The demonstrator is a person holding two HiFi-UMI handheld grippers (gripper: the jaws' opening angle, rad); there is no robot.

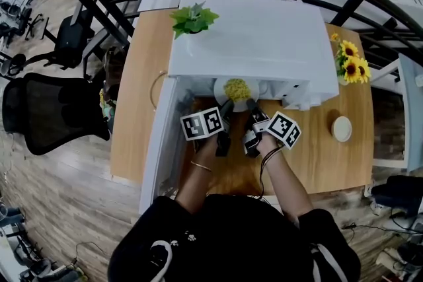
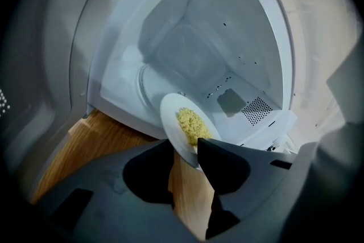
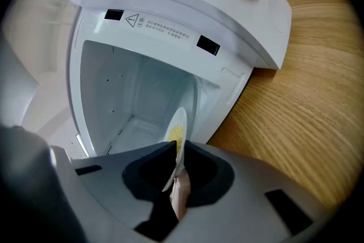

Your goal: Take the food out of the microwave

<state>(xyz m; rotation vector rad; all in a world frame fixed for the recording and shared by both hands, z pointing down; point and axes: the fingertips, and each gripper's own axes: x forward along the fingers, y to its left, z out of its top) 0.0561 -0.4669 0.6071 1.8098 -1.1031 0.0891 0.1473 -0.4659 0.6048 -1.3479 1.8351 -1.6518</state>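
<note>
The food [image 1: 236, 88], a yellow heap, sits on a white plate [image 2: 172, 122] at the open front of the microwave [image 1: 264, 43]. The left gripper [image 2: 185, 159] pinches the plate's near rim on the left, its jaws closed on the edge. The right gripper [image 3: 176, 153] clamps the rim on the right, with the plate edge-on between its jaws. The door [image 1: 158, 142] stands open to the left. The microwave rests on a wooden table [image 1: 135, 109], with a plant [image 1: 192, 20] on top and sunflowers [image 1: 350, 64] beside it.
</note>
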